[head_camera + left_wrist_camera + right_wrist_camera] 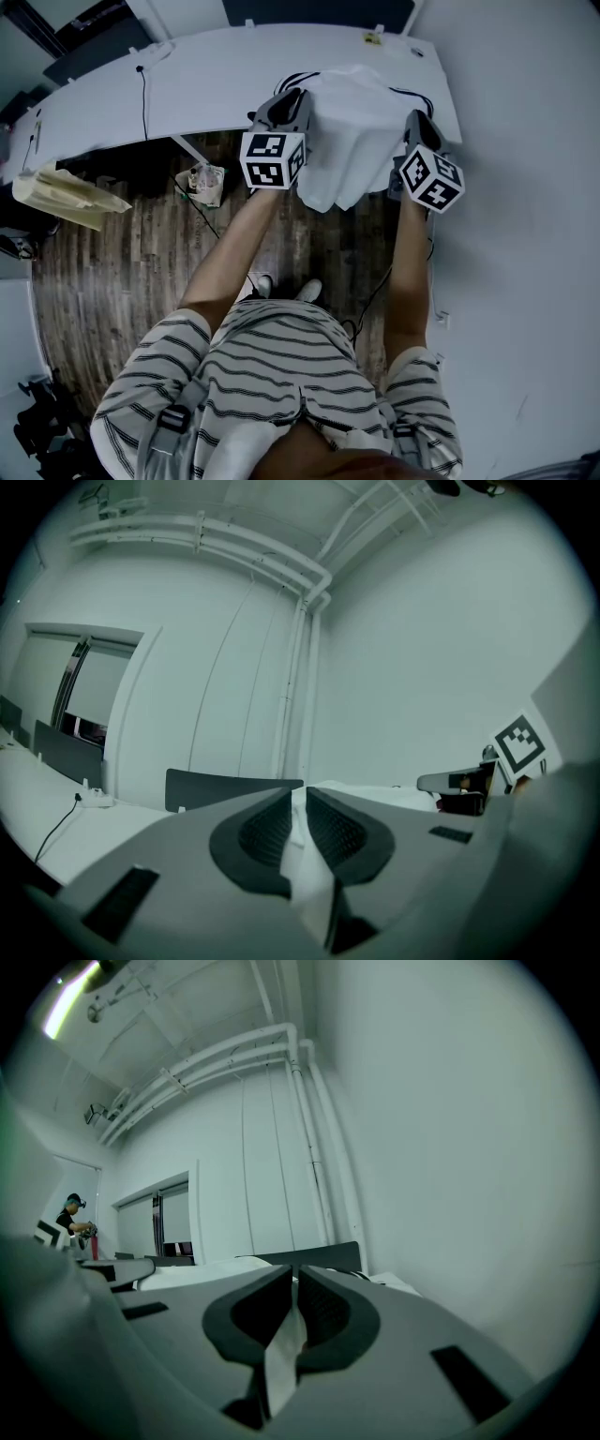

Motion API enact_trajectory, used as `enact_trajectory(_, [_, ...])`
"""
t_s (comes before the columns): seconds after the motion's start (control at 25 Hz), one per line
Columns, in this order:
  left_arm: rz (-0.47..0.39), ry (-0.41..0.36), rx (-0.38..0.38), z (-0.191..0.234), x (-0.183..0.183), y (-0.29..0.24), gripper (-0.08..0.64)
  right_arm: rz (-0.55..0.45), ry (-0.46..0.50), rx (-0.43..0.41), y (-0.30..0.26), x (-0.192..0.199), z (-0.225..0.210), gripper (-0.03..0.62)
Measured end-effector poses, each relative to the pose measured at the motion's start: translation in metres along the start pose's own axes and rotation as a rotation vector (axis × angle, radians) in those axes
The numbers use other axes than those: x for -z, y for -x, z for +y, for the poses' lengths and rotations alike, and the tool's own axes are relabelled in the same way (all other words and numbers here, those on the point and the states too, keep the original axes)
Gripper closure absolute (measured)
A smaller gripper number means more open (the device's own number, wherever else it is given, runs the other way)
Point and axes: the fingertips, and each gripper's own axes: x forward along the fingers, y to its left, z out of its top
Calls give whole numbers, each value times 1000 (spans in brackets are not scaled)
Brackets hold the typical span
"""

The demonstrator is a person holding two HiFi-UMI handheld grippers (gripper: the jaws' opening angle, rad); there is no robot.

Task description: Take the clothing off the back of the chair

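Note:
A white garment (352, 131) hangs over the back of a chair (420, 98), whose black-and-white edge shows beside the cloth. My left gripper (298, 101) grips the garment's left side, and white cloth (300, 855) is pinched between its dark pads. On the garment's right side, my right gripper (412, 122) holds a fold of the cloth (281, 1354) that hangs down between its pads. Both grippers point level. The chair's seat is hidden under the cloth.
A long white desk (206, 75) curves behind the chair, with a cable (145, 94) on it. A small bin (202, 183) stands on the wooden floor (112, 272). The white wall (525, 234) is close on the right. A person (75, 1213) stands far off.

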Motion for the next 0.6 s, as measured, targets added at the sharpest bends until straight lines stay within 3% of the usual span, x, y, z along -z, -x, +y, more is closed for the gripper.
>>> enact_trajectory(0.24, [8,-7,-6,-3,1,-1,514,4,-26,-21,3,1,0,560])
enact_trajectory(0.6, [20,59,14,-2,1,0,532,1,-70,-46,6,2,4,561])
